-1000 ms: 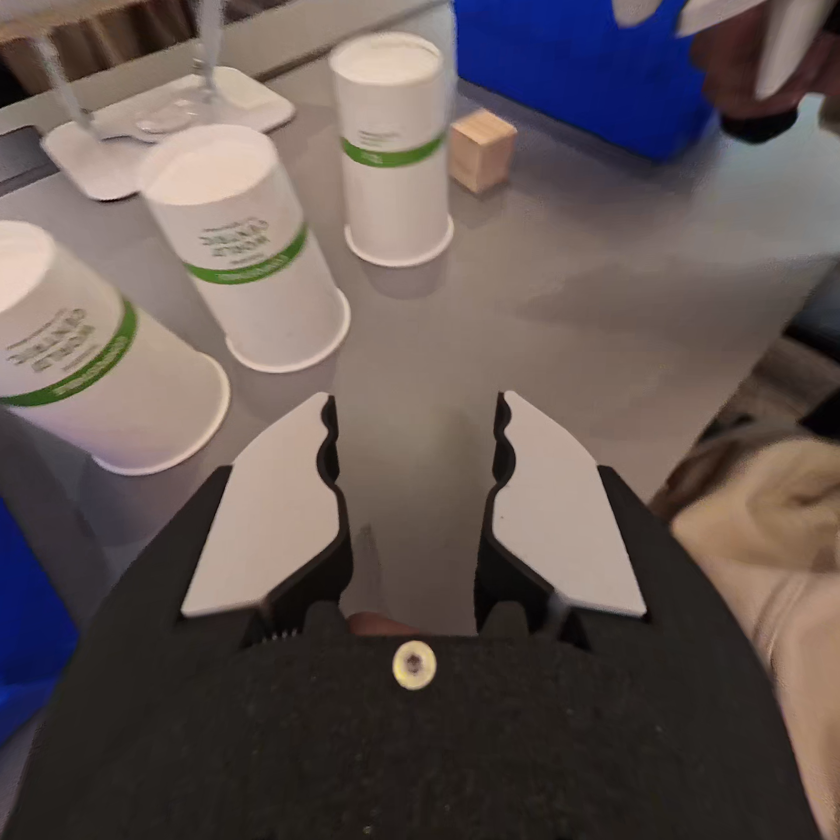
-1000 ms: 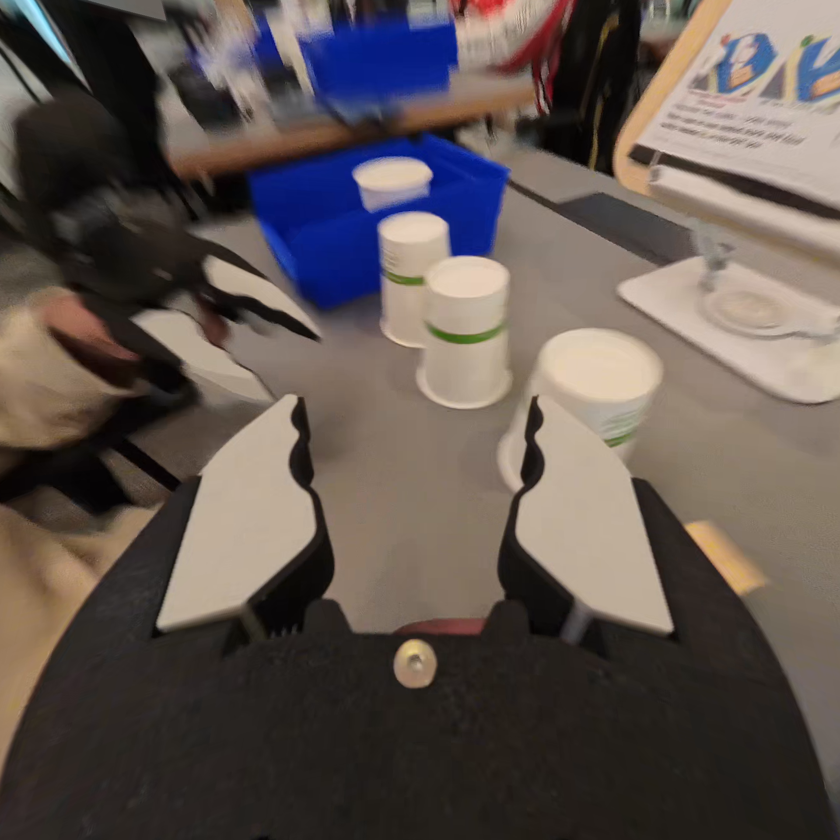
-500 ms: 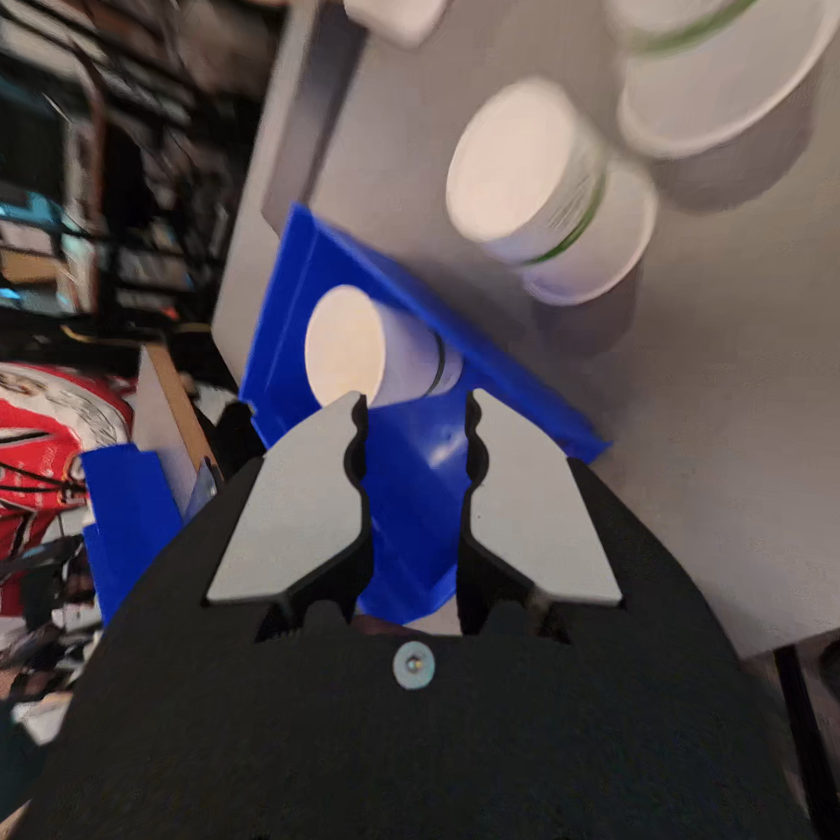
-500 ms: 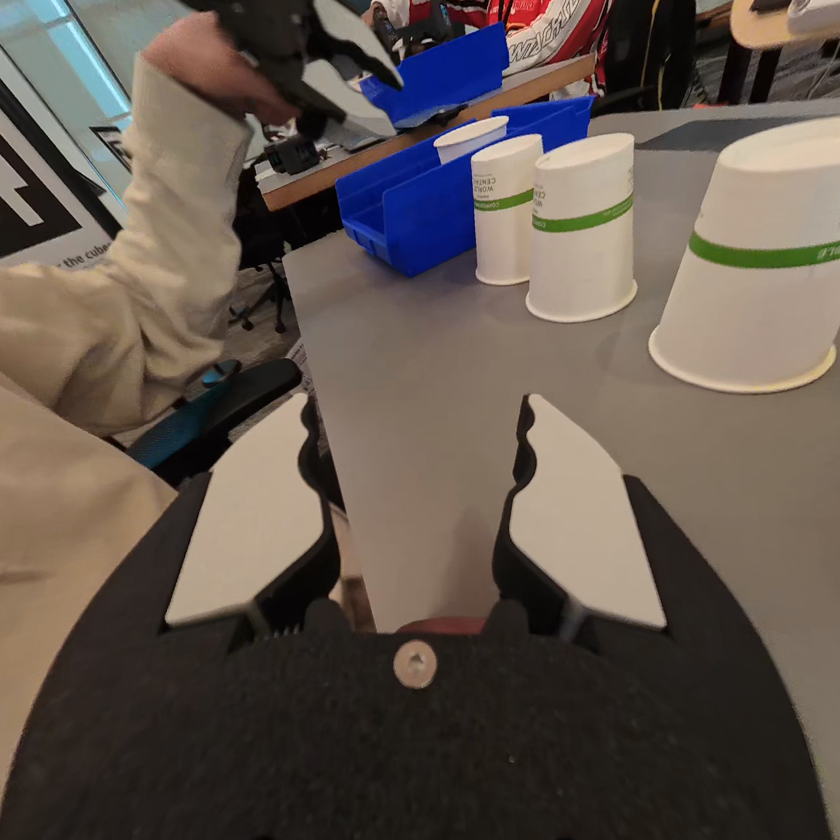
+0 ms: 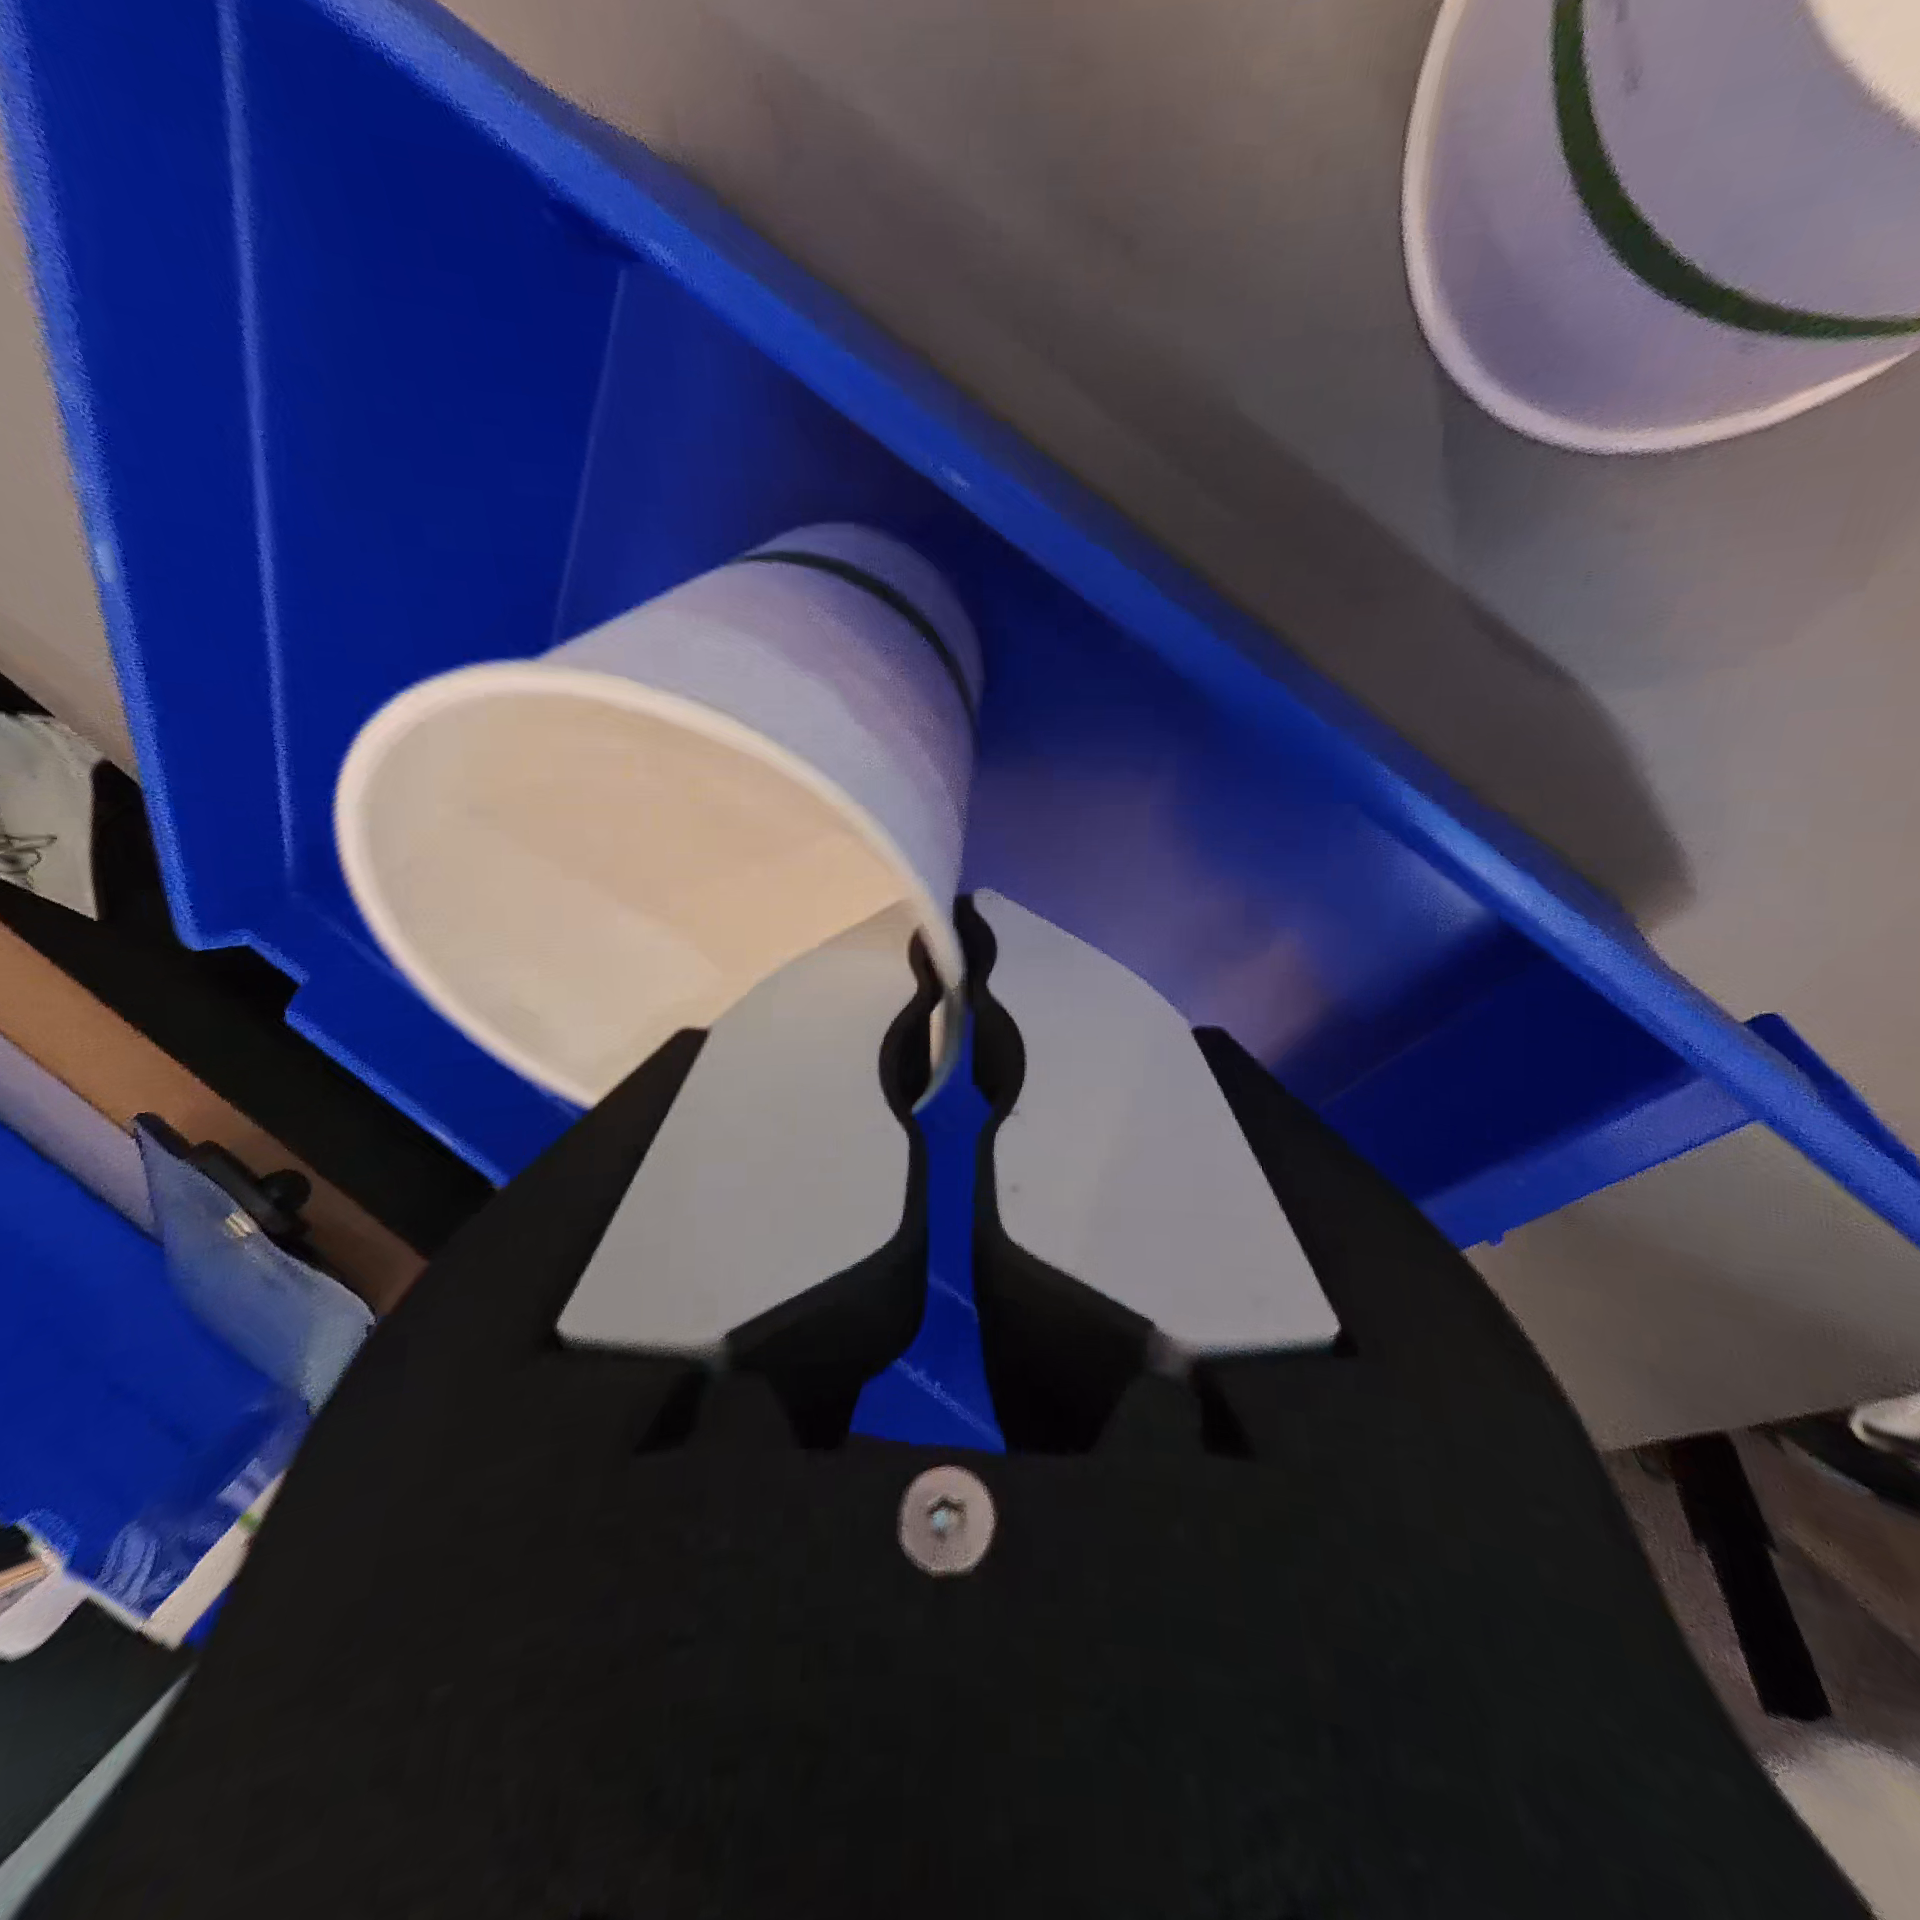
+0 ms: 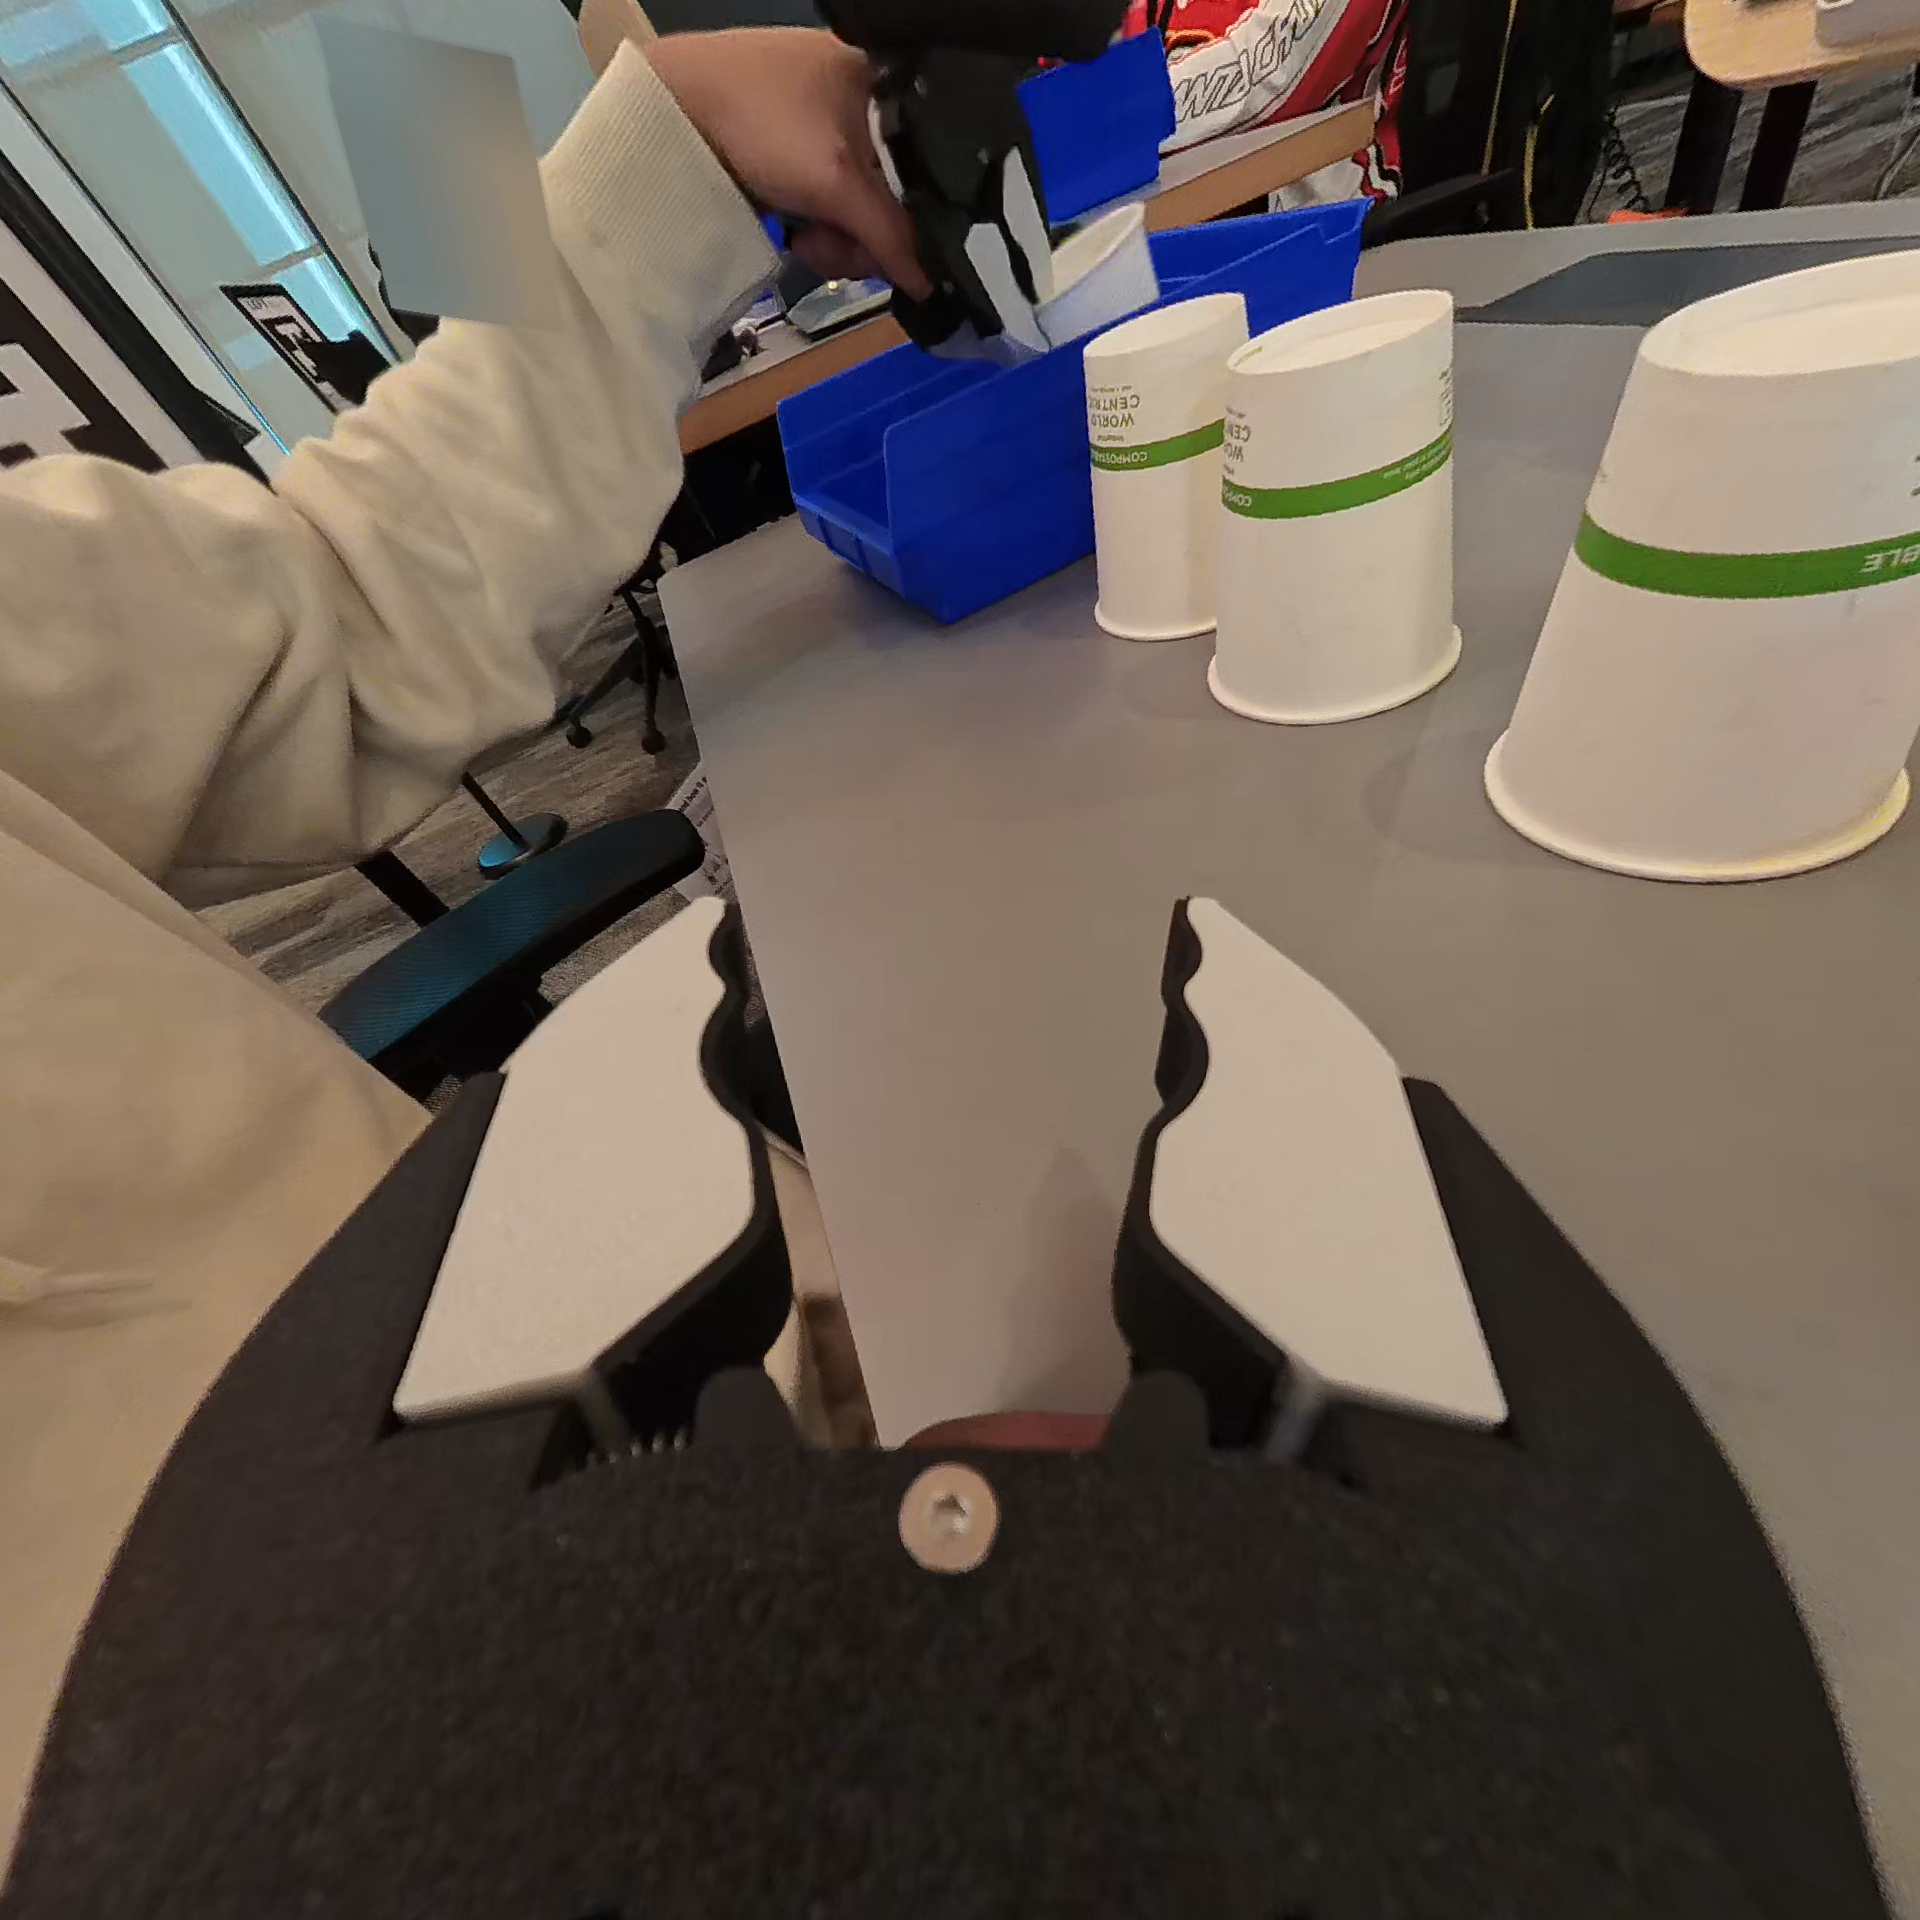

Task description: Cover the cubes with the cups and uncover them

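Left wrist view: the left gripper (image 5: pixel 951 971) pinches only the thin rim of a paper cup (image 5: pixel 665 821) above the blue bin (image 5: pixel 727 416); the wall may crumple or slip free. Right wrist view: the right gripper (image 6: pixel 951 935), jaws wide and empty, hovers at the table (image 6: pixel 1039 810) edge; three inverted cups (image 6: pixel 1335 530) stand near the bin, and no cubes are visible.

Each gripper is a broad black body with a rough, felt-like face, as on the right gripper (image 6: pixel 951 935), and a silver hex-socket screw (image 6: pixel 948 1516) sits at its centre. Above that screw, two pale grey finger plates (image 6: pixel 1320 1174) with wavy black inner edges fan out. Left of the screw, the person wears a cream knit sleeve (image 6: pixel 343 582) with a ribbed cuff.
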The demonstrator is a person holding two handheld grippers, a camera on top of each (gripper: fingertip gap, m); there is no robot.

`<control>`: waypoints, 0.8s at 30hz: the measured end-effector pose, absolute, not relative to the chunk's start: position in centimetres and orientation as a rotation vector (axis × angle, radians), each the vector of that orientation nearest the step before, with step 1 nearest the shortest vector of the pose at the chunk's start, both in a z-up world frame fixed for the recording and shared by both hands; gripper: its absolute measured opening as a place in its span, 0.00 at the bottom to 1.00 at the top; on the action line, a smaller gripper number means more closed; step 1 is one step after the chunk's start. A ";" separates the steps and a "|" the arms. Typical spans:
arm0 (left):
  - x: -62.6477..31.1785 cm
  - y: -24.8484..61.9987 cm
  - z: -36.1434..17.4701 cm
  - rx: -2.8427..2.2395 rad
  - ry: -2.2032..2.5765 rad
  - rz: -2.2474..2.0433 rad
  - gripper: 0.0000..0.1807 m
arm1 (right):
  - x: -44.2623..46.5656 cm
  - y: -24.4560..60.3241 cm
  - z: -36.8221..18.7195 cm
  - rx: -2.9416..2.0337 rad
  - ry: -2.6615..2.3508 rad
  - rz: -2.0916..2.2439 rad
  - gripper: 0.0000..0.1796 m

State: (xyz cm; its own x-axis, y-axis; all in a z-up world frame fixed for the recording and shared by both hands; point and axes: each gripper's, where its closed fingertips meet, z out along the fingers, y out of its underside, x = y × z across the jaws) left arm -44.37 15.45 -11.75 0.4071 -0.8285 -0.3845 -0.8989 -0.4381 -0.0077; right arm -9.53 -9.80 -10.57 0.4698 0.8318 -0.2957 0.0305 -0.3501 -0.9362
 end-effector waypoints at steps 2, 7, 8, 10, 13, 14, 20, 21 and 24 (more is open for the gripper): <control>-44.2 15.3 -10.8 -2.401 1.494 0.418 0.01 | -9.4 -9.7 -10.6 -1.729 -0.730 1.019 0.42; -42.9 15.0 -3.1 -2.117 1.185 0.151 0.00 | -9.2 -9.4 -9.9 -1.706 -0.685 1.064 0.42; -41.7 14.4 -1.0 -2.029 1.115 0.038 0.00 | -9.1 -9.3 -9.6 -1.694 -0.664 1.083 0.42; -38.4 12.3 3.3 -1.800 0.997 -0.198 0.00 | -9.0 -9.1 -9.0 -1.665 -0.613 1.132 0.42; -32.3 6.6 6.4 -1.526 0.954 -0.616 0.00 | -8.7 -8.6 -7.9 -1.609 -0.512 1.213 0.43; -30.6 5.1 6.5 -1.473 0.937 -0.704 0.00 | -8.6 -8.4 -7.7 -1.594 -0.479 1.238 0.44; -20.6 -1.2 4.8 -1.288 0.942 -1.078 0.00 | -9.2 -5.7 -3.4 -1.339 -0.097 1.410 0.52; -19.1 -1.9 4.5 -1.274 0.950 -1.120 0.00 | -9.7 -5.4 -2.3 -1.292 -0.079 1.435 0.54; -15.5 -3.6 3.3 -1.273 1.022 -1.174 0.00 | -11.0 -3.6 0.9 -1.213 -0.043 1.467 0.55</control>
State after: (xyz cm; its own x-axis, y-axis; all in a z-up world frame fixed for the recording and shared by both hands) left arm -15.47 -3.55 3.34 0.1454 -0.9871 0.0675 0.0696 -0.0579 -0.9959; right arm -10.97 -3.61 0.87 0.2119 0.7473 -0.6298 -0.7088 -0.3262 -0.6254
